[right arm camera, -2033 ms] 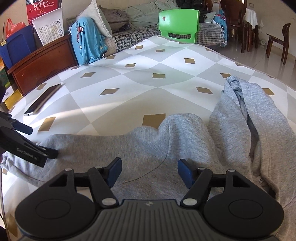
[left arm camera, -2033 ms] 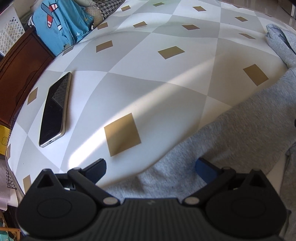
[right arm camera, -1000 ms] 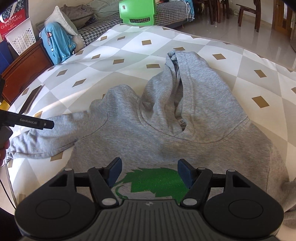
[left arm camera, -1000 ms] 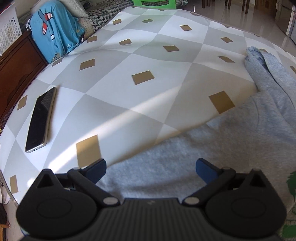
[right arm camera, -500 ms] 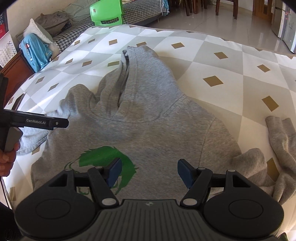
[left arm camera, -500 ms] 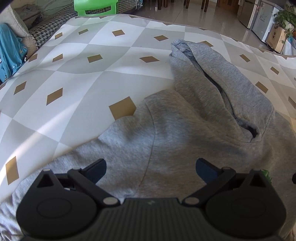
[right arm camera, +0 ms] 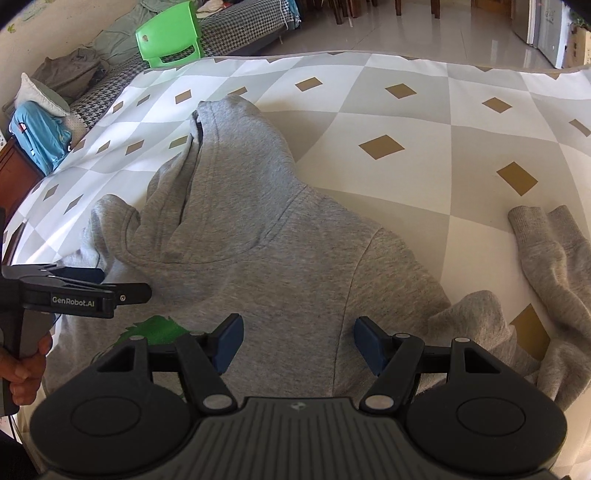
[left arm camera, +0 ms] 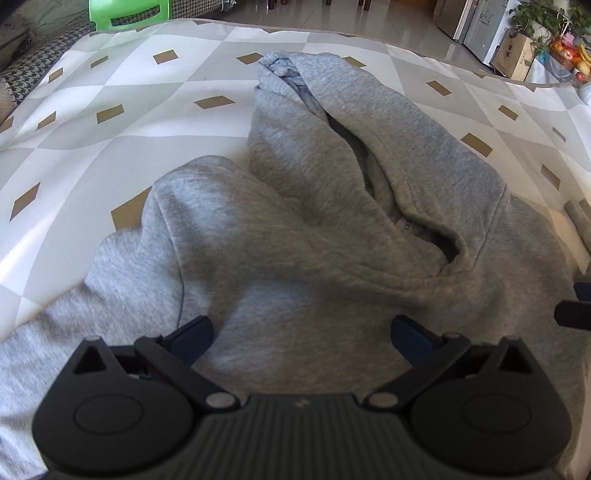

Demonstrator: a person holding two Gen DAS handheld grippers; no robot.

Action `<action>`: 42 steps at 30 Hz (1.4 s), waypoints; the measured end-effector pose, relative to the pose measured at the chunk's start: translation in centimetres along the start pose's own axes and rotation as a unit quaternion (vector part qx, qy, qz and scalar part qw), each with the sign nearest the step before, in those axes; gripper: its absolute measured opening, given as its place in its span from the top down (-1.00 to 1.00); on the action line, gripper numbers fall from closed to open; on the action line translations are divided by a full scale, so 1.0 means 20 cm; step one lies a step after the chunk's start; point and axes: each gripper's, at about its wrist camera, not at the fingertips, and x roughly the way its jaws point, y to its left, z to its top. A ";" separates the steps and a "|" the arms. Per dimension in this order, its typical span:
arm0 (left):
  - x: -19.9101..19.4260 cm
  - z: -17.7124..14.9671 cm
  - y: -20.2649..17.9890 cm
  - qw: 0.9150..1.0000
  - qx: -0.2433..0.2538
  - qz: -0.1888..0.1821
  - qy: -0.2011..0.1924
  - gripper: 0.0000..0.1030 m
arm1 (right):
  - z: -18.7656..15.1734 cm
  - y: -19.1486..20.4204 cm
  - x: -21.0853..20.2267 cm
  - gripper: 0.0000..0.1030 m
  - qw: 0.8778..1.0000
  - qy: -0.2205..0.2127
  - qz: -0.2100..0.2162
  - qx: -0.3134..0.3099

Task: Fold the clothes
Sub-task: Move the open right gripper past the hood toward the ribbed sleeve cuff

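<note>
Grey hoodie (right arm camera: 280,258) on diamond-patterned sheet (right arm camera: 424,122); tiled floor (right arm camera: 424,33) beyond.

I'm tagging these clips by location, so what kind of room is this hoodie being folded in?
Most likely a home living area. The grey hoodie lies on a diamond-patterned cover, with a houndstooth sofa and a green plastic chair behind, and a fridge with potted plants across a tiled floor.
</note>
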 end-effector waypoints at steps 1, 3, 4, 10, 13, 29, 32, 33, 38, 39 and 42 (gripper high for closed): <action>0.00 0.00 0.00 1.000 0.003 0.005 -0.004 -1.00 | 0.00 -0.01 0.02 -0.30 1.000 0.007 -0.005 0.008; 0.01 0.00 0.01 1.000 0.005 0.020 -0.008 -1.00 | 0.01 -0.04 0.05 -0.29 1.000 0.017 -0.013 0.022; 0.02 0.00 0.03 1.000 0.004 0.028 -0.009 -1.00 | 0.01 -0.05 0.06 -0.29 1.000 0.014 -0.014 0.022; 0.03 0.03 0.13 0.998 -0.038 0.048 -0.016 -1.00 | 0.03 -0.04 0.10 -0.31 1.000 0.003 -0.024 0.018; 0.04 0.04 0.13 0.997 -0.046 0.056 -0.019 -1.00 | 0.04 0.00 0.12 -0.36 0.999 -0.001 -0.039 0.005; 0.10 0.15 0.17 0.995 -0.064 0.071 -0.025 -1.00 | 0.09 0.14 0.23 -0.62 0.994 -0.019 -0.100 -0.038; 0.11 0.16 0.17 0.995 -0.065 0.072 -0.026 -1.00 | 0.09 0.14 0.24 -0.64 0.993 -0.023 -0.106 -0.038; 0.11 0.16 0.17 0.995 -0.065 0.072 -0.027 -1.00 | 0.09 0.14 0.24 -0.64 0.993 -0.025 -0.108 -0.036; 0.11 0.18 0.17 0.995 -0.065 0.072 -0.029 -1.00 | 0.11 0.15 0.25 -0.68 0.993 -0.029 -0.114 -0.032; 0.11 0.18 0.17 0.995 -0.066 0.072 -0.029 -1.00 | 0.11 0.16 0.26 -0.69 0.992 -0.030 -0.115 -0.032; 0.11 0.19 0.16 0.995 -0.067 0.074 -0.031 -1.00 | 0.12 0.16 0.26 -0.70 0.992 -0.032 -0.117 -0.033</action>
